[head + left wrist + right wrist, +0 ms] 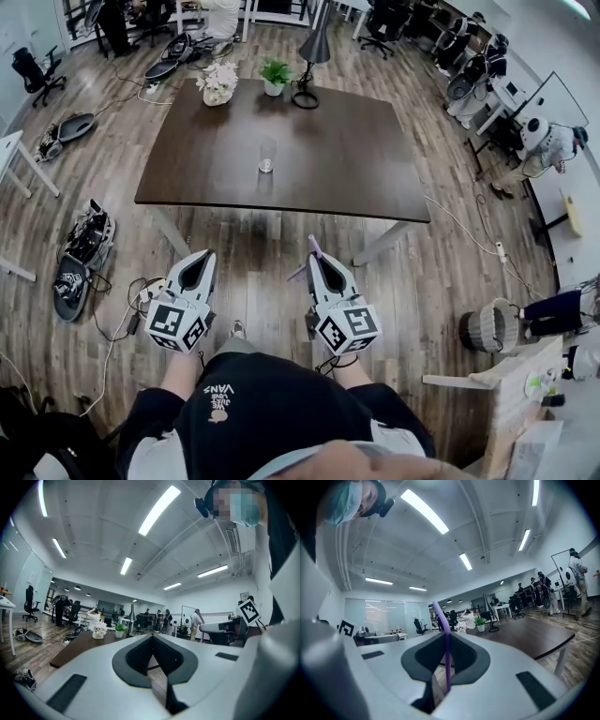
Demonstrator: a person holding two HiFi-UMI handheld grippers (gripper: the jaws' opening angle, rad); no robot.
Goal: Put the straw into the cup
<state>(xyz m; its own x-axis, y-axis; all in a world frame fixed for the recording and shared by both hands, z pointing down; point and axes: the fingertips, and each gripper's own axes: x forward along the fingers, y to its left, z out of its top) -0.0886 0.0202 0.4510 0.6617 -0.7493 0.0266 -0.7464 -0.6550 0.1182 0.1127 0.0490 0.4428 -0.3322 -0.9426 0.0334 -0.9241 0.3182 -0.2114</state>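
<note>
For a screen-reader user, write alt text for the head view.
Seen from above, a person holds two white-and-grey grippers short of a dark brown rectangular table; the right gripper pinches a thin purple straw, the left gripper is shut and empty. A clear glass cup stands near the table's middle.

The cup (pixel 267 156) stands near the middle of the surface (pixel 366 178), with flowers (pixel 217 82), a plant (pixel 275 73) and a lamp (pixel 317 47) left to right along its far edge.
</note>
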